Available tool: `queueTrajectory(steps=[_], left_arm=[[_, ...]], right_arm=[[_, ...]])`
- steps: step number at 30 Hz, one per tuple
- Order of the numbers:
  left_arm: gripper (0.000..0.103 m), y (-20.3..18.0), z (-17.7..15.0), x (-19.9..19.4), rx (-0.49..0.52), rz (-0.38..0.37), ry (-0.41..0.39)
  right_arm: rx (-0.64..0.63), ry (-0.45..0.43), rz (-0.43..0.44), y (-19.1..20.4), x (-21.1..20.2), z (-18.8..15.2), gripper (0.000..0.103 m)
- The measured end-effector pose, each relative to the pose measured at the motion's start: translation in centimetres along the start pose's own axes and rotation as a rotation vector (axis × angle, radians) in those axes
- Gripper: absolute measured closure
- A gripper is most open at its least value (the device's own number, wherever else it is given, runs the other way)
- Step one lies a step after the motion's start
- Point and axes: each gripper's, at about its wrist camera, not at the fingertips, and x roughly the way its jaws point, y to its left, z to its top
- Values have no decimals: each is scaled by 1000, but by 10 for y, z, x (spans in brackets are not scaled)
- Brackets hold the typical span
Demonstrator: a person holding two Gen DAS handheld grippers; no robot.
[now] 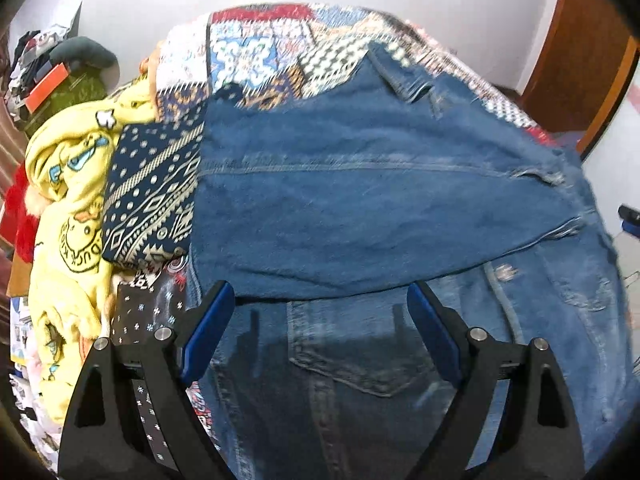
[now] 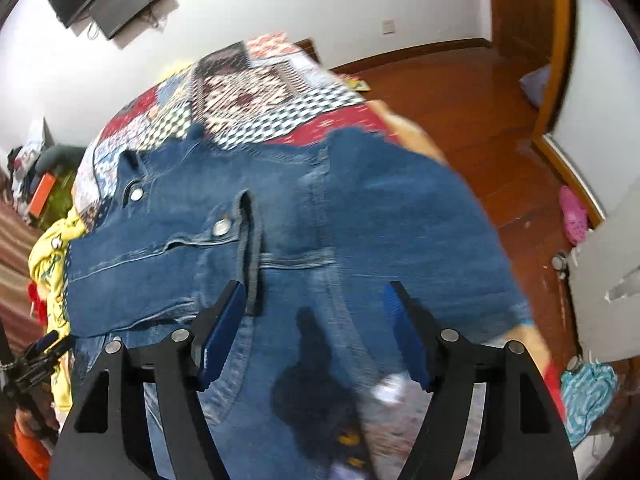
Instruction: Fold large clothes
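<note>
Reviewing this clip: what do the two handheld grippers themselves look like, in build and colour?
Both match. The left gripper and right gripper each have two matte black, angular fingers with triangular cut-outs and round silver pivot pins. Flat blue pads line the inner faces; on the right gripper the pads look ribbed. No cables, markings or sleeves are visible.

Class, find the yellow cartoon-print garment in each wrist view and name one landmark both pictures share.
Left wrist view: the yellow garment fills the left side, beside the denim jacket.
Right wrist view: only a strip of it shows at the left edge, behind the jacket.
Shared landmark: the patchwork bedspread beyond the jacket.
</note>
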Motion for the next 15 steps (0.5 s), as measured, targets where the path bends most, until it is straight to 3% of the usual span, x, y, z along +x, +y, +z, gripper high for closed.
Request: queueTrajectory(steps=[4,10,15], left_arm=[[15,-14,5,-16,-1,-45,-37],[15,-33,5,-28,15,-94,-57],[15,-34,3,-29,-2,-96,-49]], right_arm=[[104,4,13,-34,-7,-6,30],[320,117,77,-93,22,-23,30],[415,95,151,-112,34,-23,28]])
